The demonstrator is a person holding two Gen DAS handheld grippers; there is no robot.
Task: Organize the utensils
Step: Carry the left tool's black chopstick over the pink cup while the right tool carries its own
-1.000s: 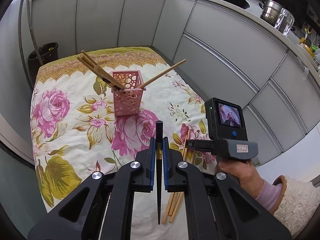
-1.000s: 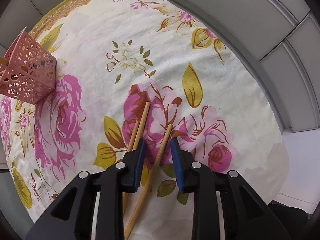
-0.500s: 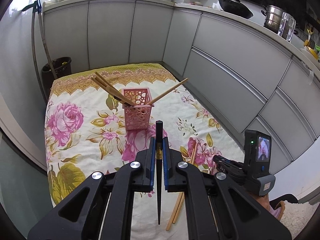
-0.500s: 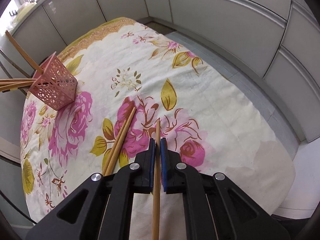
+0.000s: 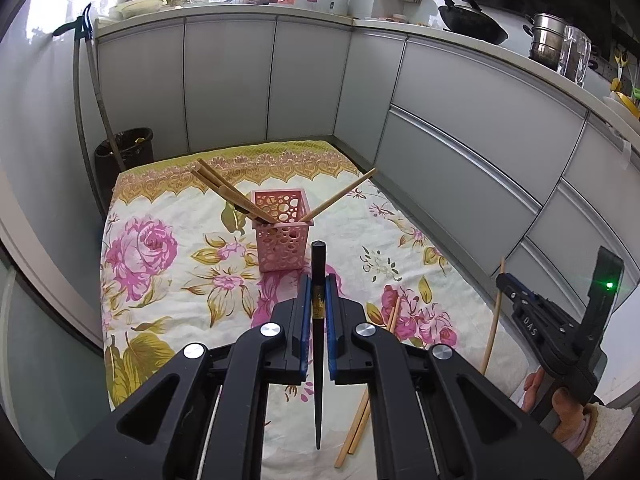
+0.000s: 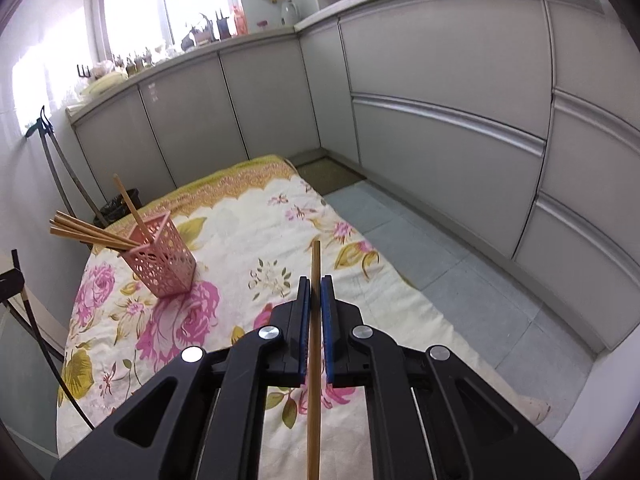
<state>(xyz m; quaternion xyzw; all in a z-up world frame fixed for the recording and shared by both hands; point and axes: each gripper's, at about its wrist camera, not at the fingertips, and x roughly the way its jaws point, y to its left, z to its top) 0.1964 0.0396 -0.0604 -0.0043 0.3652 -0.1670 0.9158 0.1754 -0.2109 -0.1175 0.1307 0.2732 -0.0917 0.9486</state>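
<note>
Left wrist view cuts off my right gripper (image 5: 505, 280) at the frame edge, so I judge it from its own camera. My pink holder (image 5: 281, 229) stands on the floral cloth (image 5: 140, 272), with several wooden chopsticks (image 5: 224, 194) leaning out. My left gripper (image 5: 318, 292) has its jaws clamped on a black chopstick (image 5: 318, 344), running lengthwise between them. My right jaws pinch a wooden chopstick (image 6: 314, 344) likewise. Two loose chopsticks (image 5: 358, 424) lie on the cloth.

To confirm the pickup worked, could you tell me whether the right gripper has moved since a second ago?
Yes. The right gripper closed on a wooden chopstick and rose off the flowered cloth.
</note>
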